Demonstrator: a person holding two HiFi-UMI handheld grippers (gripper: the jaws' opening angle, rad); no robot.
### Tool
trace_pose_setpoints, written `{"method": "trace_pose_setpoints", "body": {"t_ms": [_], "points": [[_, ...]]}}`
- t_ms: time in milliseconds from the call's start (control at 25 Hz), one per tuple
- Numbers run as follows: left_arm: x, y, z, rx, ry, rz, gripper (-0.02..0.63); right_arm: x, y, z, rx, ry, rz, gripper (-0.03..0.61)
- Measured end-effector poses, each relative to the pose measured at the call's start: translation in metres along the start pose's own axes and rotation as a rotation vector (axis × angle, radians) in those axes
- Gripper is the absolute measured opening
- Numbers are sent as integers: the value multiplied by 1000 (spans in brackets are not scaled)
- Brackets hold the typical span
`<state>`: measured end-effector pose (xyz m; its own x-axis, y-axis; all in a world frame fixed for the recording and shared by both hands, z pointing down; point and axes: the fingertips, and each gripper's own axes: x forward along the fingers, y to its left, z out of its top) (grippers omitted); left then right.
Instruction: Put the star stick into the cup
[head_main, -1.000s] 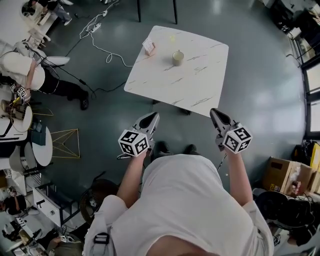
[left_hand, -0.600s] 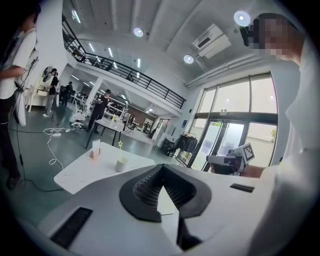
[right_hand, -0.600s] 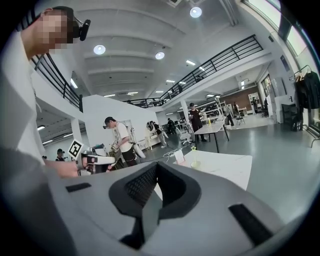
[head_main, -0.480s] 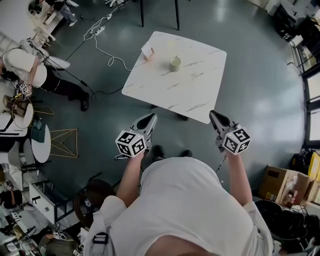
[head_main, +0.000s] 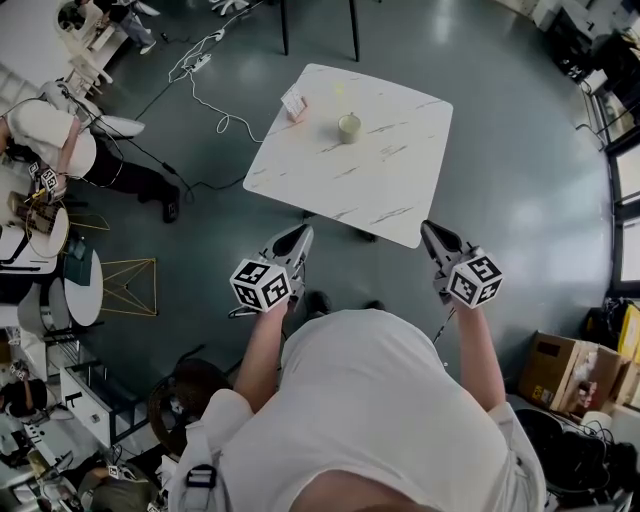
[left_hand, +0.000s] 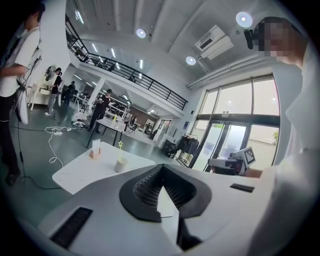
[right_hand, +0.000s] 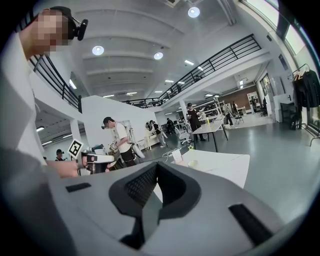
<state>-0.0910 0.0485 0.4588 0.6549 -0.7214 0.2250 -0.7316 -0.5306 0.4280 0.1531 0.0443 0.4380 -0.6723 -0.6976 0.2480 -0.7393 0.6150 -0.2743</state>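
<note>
— Where is the tabletop?
— The white marbled tabletop (head_main: 380, 170) stands on the grey floor (head_main: 520, 180), ahead of me and well apart from both grippers.
— And the grippers?
— My left gripper (head_main: 304, 233) and my right gripper (head_main: 428, 227) hover over the floor, short of the tabletop's near edge. Each has its jaws pressed together on nothing.
— The cup?
— The cup (head_main: 349, 127) stands upright toward the far left of the tabletop. A small card stand (head_main: 296, 101) is to its left, by the edge.
— The star stick?
— The star stick (left_hand: 120, 150) stands upright in the cup, its yellow star above the rim.
</note>
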Motion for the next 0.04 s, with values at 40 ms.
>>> {"method": "trace_pose_setpoints", "body": {"t_ms": [40], "points": [[0, 0, 0, 0, 0, 1, 14, -1, -1, -1, 1, 1, -1, 26]]}}
